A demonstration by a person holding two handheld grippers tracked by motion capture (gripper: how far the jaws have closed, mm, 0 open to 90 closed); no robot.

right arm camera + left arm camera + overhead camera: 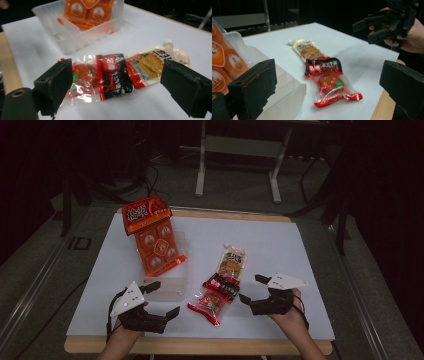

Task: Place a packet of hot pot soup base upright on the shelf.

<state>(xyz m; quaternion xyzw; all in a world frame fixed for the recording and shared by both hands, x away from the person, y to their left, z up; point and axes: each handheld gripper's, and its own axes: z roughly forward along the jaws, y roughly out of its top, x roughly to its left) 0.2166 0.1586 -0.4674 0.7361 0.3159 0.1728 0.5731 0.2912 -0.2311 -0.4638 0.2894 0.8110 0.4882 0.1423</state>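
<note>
We see the left gripper (163, 298) with jaws wide apart, empty, just beside the clear plastic bin (167, 287) that holds a leaning orange multi-pack of snacks (152, 236). The right gripper (253, 289) also stands spread and empty. Between them on the white table sheet (280, 245) lies a red-and-black clear snack packet (214, 299), overlapping the lower end of a beige spouted pouch (233, 261).

Both grippers are black: left gripper (161, 299) and right gripper (251, 288) each carry a pale grey three-cornered plate dotted with small holes, black cables trailing; forearms bare
</note>
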